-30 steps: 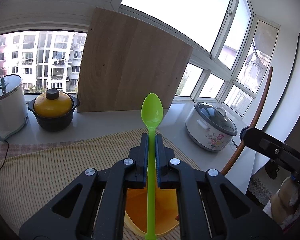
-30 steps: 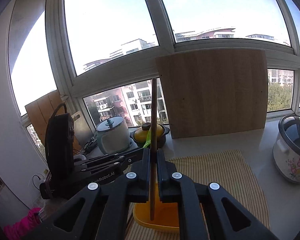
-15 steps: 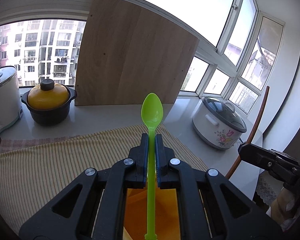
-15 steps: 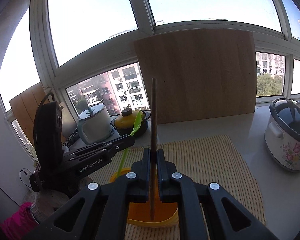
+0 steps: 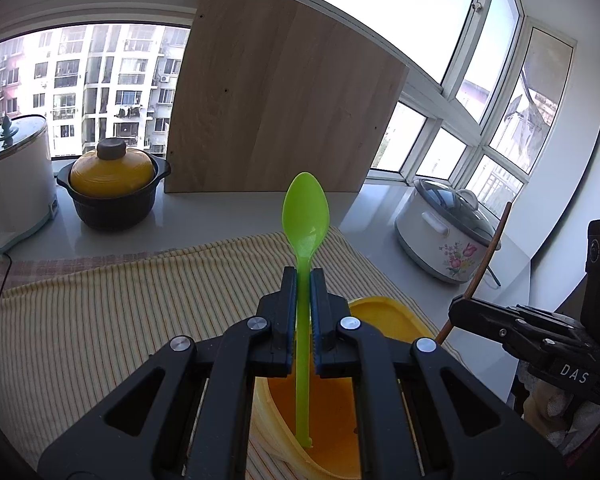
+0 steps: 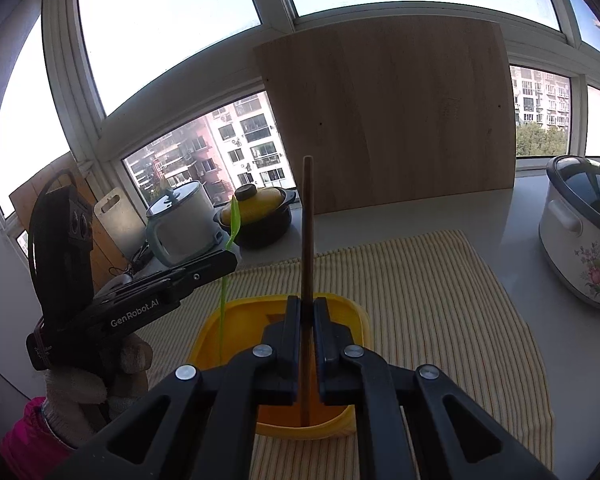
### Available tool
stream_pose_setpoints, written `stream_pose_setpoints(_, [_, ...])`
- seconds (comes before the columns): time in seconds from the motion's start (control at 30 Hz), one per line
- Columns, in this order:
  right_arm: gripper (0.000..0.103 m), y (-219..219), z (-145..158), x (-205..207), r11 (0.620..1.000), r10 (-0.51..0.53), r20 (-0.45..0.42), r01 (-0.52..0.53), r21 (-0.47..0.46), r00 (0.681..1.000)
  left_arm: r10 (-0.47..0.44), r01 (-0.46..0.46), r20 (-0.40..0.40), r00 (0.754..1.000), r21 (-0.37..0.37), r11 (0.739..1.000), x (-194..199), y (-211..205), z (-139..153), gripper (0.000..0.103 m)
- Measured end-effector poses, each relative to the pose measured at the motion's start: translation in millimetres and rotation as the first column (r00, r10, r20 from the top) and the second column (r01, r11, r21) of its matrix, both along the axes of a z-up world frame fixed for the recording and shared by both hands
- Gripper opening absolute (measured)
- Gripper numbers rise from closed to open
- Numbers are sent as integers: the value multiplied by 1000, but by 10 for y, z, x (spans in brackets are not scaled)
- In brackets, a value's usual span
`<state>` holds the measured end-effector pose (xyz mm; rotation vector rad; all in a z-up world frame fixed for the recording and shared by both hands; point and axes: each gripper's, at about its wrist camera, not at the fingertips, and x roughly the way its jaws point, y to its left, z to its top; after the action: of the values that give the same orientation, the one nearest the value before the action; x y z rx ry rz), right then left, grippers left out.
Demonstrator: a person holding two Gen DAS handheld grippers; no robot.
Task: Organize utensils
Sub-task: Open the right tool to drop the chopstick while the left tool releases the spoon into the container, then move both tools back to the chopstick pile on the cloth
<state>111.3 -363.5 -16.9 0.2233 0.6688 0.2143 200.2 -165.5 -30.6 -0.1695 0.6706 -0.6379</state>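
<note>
Both tools have sunk toward the yellow container [image 6: 340, 304] since a second ago, which now fills more of each view. The left gripper [image 5: 304, 276] is clamped on the green spoon [image 5: 305, 216], upright, handle end down inside the container. The right gripper [image 6: 307, 304] pinches the brown stick [image 6: 307, 216], also upright, its lower end directly over the container's interior beside the spoon.

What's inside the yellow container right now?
The green spoon's handle end and the brown chopstick's lower end dip into the yellow container. Gripper bodies cover most of its floor.
</note>
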Motion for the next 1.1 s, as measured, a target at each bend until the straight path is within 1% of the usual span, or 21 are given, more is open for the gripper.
stream_pose_setpoints(0.1, [7,58,-29,-16,1000,5,-2,-5,-17,1000,-18,18,-10,1000,10,1000,-36,8,-16,4])
stream_pose_setpoints(0.17, [19,95,-39,-41,1000,5,1,-5,-30,1000,-35,35,-12,999,18,999,-82,13,-21,4])
stream_pose_setpoints(0.2, [29,109,-41,-51,999,5,3,-5,-32,1000,-40,40,-12,999,26,999,-106,14,-21,4])
stream_pose_setpoints(0.23, [31,120,-45,-65,999,4,4,-4,-34,1000,-42,43,-10,999,34,999,-131,17,-23,4])
stream_pose_setpoints(0.43, [31,150,-34,-138,1000,-10,14,11,-30,1000,-49,49,-1,999,44,998,-275,87,-6,4])
stream_pose_setpoints(0.5, [33,154,-24,-171,999,-15,20,15,-35,1000,-54,55,-6,998,43,998,-310,118,-7,6])
stream_pose_setpoints(0.57, [34,170,-11,-211,999,-13,24,14,-40,1000,-58,58,0,998,55,997,-339,132,-1,20])
stream_pose_setpoints(0.6, [38,177,-4,-230,999,-12,27,13,-41,1000,-57,57,6,998,61,997,-356,140,5,23])
stream_pose_setpoints(0.63, [43,186,5,-249,999,-10,31,12,-42,999,-58,57,8,998,65,996,-361,149,8,30])
stream_pose_setpoints(0.67, [45,191,12,-267,999,-12,36,14,-43,999,-55,55,6,998,66,996,-368,157,8,37])
stream_pose_setpoints(0.7, [46,198,20,-286,999,-14,40,16,-44,999,-53,52,2,999,63,997,-375,172,7,38])
stream_pose_setpoints(0.9, [46,246,32,-382,999,-4,43,6,-48,999,-39,38,14,999,57,998,-443,303,32,38])
stream_pose_setpoints(1.1, [46,343,29,-451,999,19,38,-18,-34,999,-5,5,13,1000,60,998,-490,539,40,38])
